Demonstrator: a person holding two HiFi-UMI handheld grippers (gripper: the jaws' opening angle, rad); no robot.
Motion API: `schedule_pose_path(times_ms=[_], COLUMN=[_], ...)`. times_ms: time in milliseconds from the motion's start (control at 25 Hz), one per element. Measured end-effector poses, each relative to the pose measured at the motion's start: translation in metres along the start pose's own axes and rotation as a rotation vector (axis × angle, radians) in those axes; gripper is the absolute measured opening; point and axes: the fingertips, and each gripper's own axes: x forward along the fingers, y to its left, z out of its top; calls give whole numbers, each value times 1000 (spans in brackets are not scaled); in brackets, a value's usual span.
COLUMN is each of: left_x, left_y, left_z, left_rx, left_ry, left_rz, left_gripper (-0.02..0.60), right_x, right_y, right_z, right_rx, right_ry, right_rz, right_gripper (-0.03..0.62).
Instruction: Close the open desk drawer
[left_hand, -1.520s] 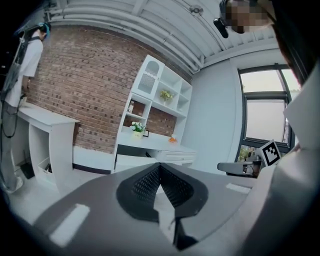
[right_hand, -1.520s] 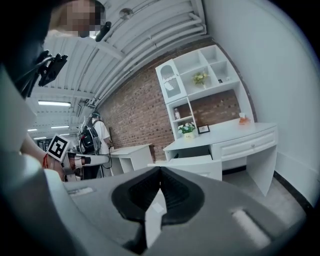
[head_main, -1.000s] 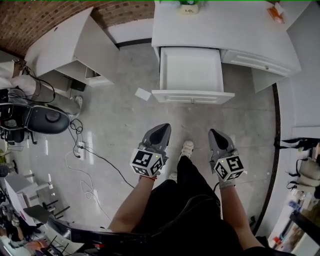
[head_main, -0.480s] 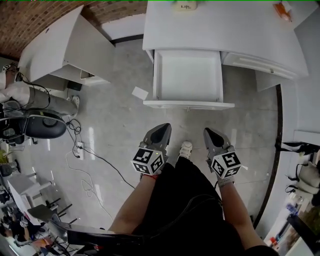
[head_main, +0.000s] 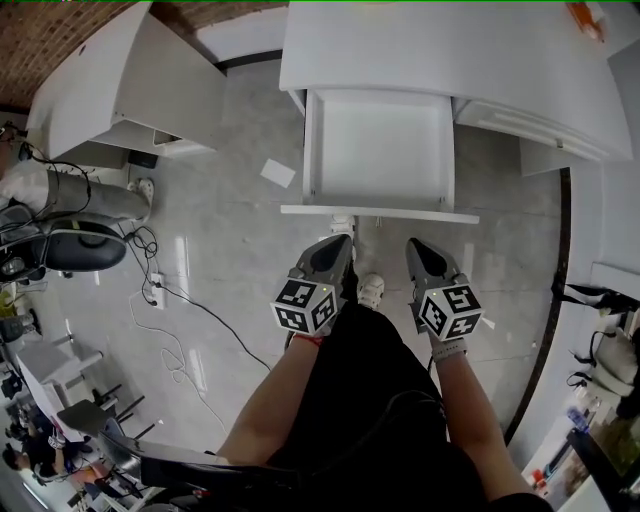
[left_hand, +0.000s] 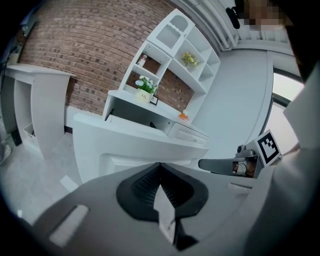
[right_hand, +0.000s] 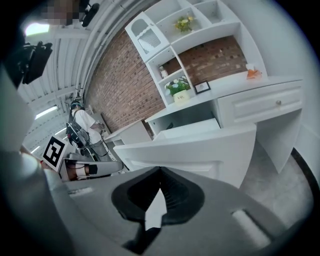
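Note:
The white desk (head_main: 400, 45) has its middle drawer (head_main: 380, 150) pulled fully out and empty, and the drawer front (head_main: 380, 213) faces me. My left gripper (head_main: 335, 246) is shut, its tip just short of the drawer front's left half. My right gripper (head_main: 418, 248) is also shut, a little below the front's right half. In the left gripper view the shut left gripper (left_hand: 160, 165) points at the drawer front (left_hand: 125, 150). In the right gripper view the shut right gripper (right_hand: 160, 170) faces the same drawer front (right_hand: 200, 150). Neither gripper holds anything.
A shut drawer (head_main: 540, 125) sits to the right of the open one. A white shelf unit (head_main: 130, 80) stands at the left, with a paper scrap (head_main: 278, 172) and cables (head_main: 170, 300) on the floor. My shoe (head_main: 371, 290) is between the grippers. A flower pot (left_hand: 145, 87) stands on the desk.
I have stepped closer to the desk. Both grippers have moved forward, close to the drawer front. The drawer stays open.

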Motion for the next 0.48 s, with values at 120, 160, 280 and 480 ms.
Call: schedule_pose_path(times_ms=[120, 160, 280, 480], left_x=[8, 11, 22, 34], left_y=[2, 3, 6, 11], left_z=[-5, -6, -4, 9], left_rx=[-7, -6, 8, 8], left_ry=[28, 36, 53, 63], left_rz=[-12, -14, -13, -10], left_gripper=[3, 3, 3, 3], right_x=[9, 11, 16, 19], right_y=[-6, -9, -16, -21], right_z=[3, 5, 11, 19], right_rx=[17, 25, 51, 71], right_ry=[25, 29, 44, 56], right_rz=[-25, -32, -47, -44], right_gripper=[2, 2, 2, 2])
